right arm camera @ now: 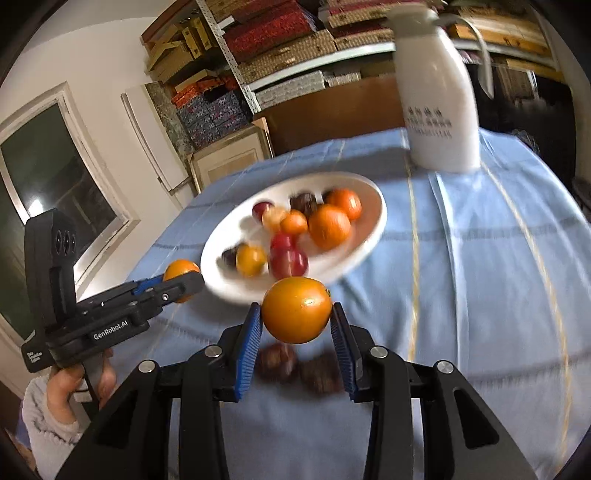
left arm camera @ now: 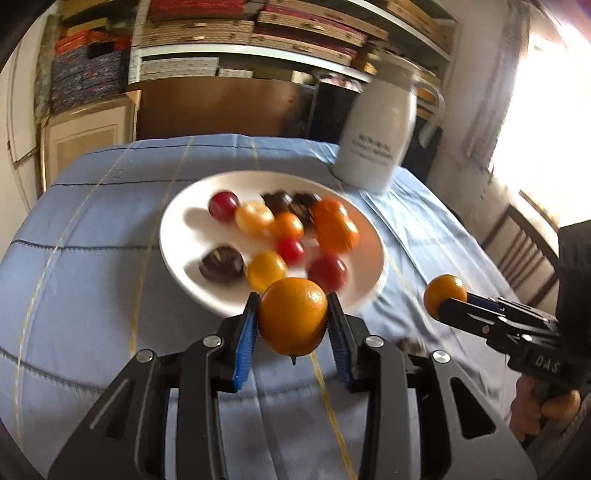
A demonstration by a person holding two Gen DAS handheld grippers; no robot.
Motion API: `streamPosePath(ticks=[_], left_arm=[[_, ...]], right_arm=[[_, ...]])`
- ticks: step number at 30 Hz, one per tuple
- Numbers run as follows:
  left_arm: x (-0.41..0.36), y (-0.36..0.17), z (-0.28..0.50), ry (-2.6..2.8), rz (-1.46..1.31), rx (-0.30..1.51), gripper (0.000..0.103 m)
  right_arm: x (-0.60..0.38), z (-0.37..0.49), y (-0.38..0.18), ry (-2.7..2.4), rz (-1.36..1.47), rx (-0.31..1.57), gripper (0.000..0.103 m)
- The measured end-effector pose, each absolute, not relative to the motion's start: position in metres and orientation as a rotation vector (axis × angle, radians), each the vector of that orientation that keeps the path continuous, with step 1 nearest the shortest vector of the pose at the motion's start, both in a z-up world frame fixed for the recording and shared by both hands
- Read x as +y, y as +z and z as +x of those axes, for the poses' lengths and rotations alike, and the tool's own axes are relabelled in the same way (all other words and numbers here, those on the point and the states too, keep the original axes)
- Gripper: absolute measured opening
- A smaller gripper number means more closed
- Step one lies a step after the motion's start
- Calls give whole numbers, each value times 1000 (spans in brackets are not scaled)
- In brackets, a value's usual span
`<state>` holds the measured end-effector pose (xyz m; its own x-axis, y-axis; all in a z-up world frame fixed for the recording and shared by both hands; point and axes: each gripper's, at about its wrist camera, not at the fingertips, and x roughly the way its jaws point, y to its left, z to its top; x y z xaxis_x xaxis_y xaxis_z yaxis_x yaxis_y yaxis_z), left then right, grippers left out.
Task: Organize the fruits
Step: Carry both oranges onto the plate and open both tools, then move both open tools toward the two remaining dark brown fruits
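A white plate (left arm camera: 177,236) on the blue tablecloth holds several fruits: oranges, red ones and dark ones. It also shows in the right wrist view (right arm camera: 373,206). My left gripper (left arm camera: 291,321) is shut on an orange (left arm camera: 293,317) and holds it above the cloth at the plate's near rim. My right gripper (right arm camera: 297,317) is shut on another orange (right arm camera: 297,310), near the plate's near edge. Each gripper shows in the other's view: the right gripper (left arm camera: 443,299) and the left gripper (right arm camera: 183,278). Two dark fruits (right arm camera: 299,365) lie on the cloth under the right gripper.
A tall white jug (left arm camera: 380,133) stands on the table behind the plate, to the right; it also shows in the right wrist view (right arm camera: 439,99). Shelves stacked with boxes (left arm camera: 258,33) fill the back wall. A chair (left arm camera: 524,251) stands at the table's right side.
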<state>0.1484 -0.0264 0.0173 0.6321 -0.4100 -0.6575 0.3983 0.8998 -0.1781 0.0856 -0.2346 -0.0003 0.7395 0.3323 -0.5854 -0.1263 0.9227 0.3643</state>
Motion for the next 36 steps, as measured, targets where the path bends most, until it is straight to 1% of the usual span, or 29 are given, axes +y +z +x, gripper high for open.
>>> streamPosePath(ticks=[6, 8, 9, 10, 13, 15, 16, 17, 22, 24, 26, 31, 36], left_arm=[[-16, 10, 193, -408, -74, 772, 35], [-12, -1, 203, -410, -91, 800, 36], [-10, -4, 206, -410, -98, 808, 43], [-9, -6, 207, -408, -104, 813, 45], [-8, -3, 202, -415, -108, 794, 51], [-9, 1, 195, -413, -91, 770, 64], [-10, 3, 189, -405, -72, 756, 67], [-11, 4, 183, -398, -56, 746, 74], [-23, -6, 148, -444, -25, 760, 76], [-37, -12, 133, -462, 33, 767, 84], [-54, -17, 119, -482, 106, 763, 84], [-93, -29, 95, -476, 295, 745, 84], [-102, -36, 97, -444, 329, 760, 84]], right_arm=[[-226, 146, -1, 194, 315, 684, 38], [-232, 155, -9, 187, 358, 694, 44], [-234, 157, -13, 196, 374, 706, 46], [-238, 159, -16, 208, 390, 715, 47], [-243, 156, -16, 208, 415, 708, 48], [-245, 149, -14, 213, 416, 695, 48], [-246, 145, -13, 210, 411, 692, 52], [-247, 140, -13, 202, 405, 687, 55], [-264, 116, -17, 166, 435, 672, 59], [-274, 105, -20, 147, 462, 673, 63], [-288, 94, -22, 123, 505, 664, 67], [-312, 76, -27, 108, 601, 635, 68], [-308, 73, -26, 127, 598, 640, 68]])
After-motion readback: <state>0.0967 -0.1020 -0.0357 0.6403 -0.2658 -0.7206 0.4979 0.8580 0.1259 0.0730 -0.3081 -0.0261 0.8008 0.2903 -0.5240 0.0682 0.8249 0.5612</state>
